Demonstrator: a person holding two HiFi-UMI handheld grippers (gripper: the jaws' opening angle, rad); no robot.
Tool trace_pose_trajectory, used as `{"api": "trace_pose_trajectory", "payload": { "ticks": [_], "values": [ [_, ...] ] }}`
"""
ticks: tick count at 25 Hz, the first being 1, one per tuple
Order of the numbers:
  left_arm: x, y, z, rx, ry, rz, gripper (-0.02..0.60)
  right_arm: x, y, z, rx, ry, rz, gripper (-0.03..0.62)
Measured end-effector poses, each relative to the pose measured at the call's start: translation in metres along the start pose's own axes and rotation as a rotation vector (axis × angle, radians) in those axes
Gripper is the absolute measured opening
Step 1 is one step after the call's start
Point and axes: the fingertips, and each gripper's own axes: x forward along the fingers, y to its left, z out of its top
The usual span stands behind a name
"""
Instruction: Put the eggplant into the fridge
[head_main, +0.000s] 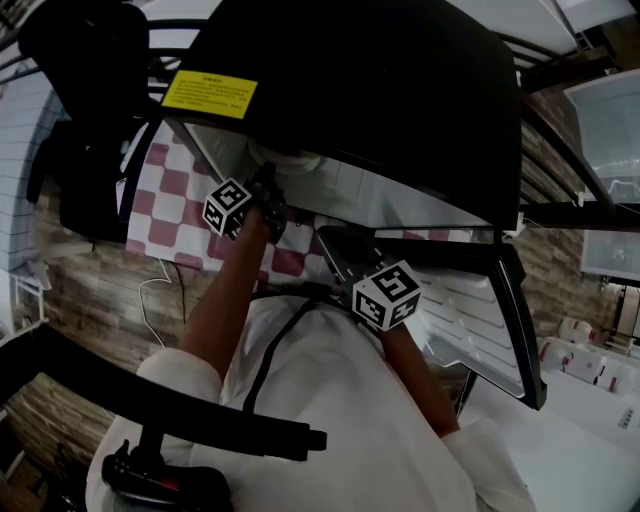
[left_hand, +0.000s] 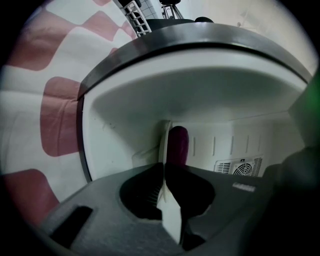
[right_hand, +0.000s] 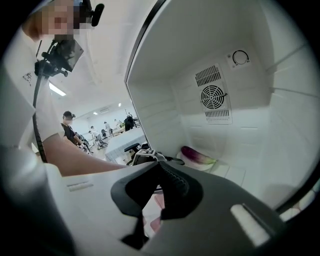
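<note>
The purple eggplant (right_hand: 196, 155) lies on a white plate (right_hand: 192, 163) on the floor of the open fridge (right_hand: 250, 130). In the left gripper view the eggplant (left_hand: 178, 144) stands just past the jaws, beside the plate's rim (left_hand: 164, 142). My left gripper (left_hand: 164, 169) is shut on that rim. It reaches under the fridge's black top (head_main: 380, 90) in the head view (head_main: 268, 192) and shows low at the fridge mouth in the right gripper view (right_hand: 145, 155). My right gripper (right_hand: 159, 164) is shut on nothing, just outside the opening by the door (head_main: 345, 255).
The fridge door (head_main: 480, 320) hangs open to the right. A red and white checked cloth (head_main: 170, 200) covers the surface left of the fridge. A fan grille (right_hand: 214, 96) and a dial (right_hand: 240, 57) sit on the back wall. People and tables show far behind.
</note>
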Motion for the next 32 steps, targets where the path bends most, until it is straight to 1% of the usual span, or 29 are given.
{"api": "trace_pose_trajectory", "payload": {
  "ticks": [3, 6, 8, 12, 16, 27, 30, 32],
  "values": [
    [0.0, -0.001, -0.001, -0.004, 0.007, 0.004, 0.027, -0.004, -0.001, -0.001, 0.013, -0.007, -0.007, 0.006],
    [0.001, -0.004, -0.002, -0.004, 0.017, 0.002, 0.084, -0.006, 0.0, -0.001, 0.021, -0.021, -0.014, 0.006],
    [0.0, -0.006, -0.002, -0.004, 0.022, 0.008, 0.11, -0.007, 0.002, 0.001, 0.022, -0.031, -0.015, 0.006],
    [-0.003, -0.005, -0.005, 0.008, 0.04, 0.033, 0.133, -0.009, 0.007, 0.003, 0.028, -0.051, -0.021, 0.006],
    [-0.008, -0.005, -0.006, 0.026, 0.061, 0.062, 0.17, -0.013, 0.01, 0.006, 0.039, -0.078, -0.032, 0.006],
    [-0.028, -0.002, -0.017, 0.064, 0.127, 0.095, 0.183, -0.026, 0.011, 0.007, 0.095, -0.155, -0.074, 0.006],
    [-0.032, -0.011, -0.022, 0.083, 0.155, 0.077, 0.179, -0.029, 0.009, 0.006, 0.114, -0.172, -0.087, 0.006],
    [-0.037, -0.021, -0.027, 0.115, 0.181, 0.053, 0.16, -0.03, 0.007, 0.006, 0.122, -0.187, -0.094, 0.006]
  ]
}}
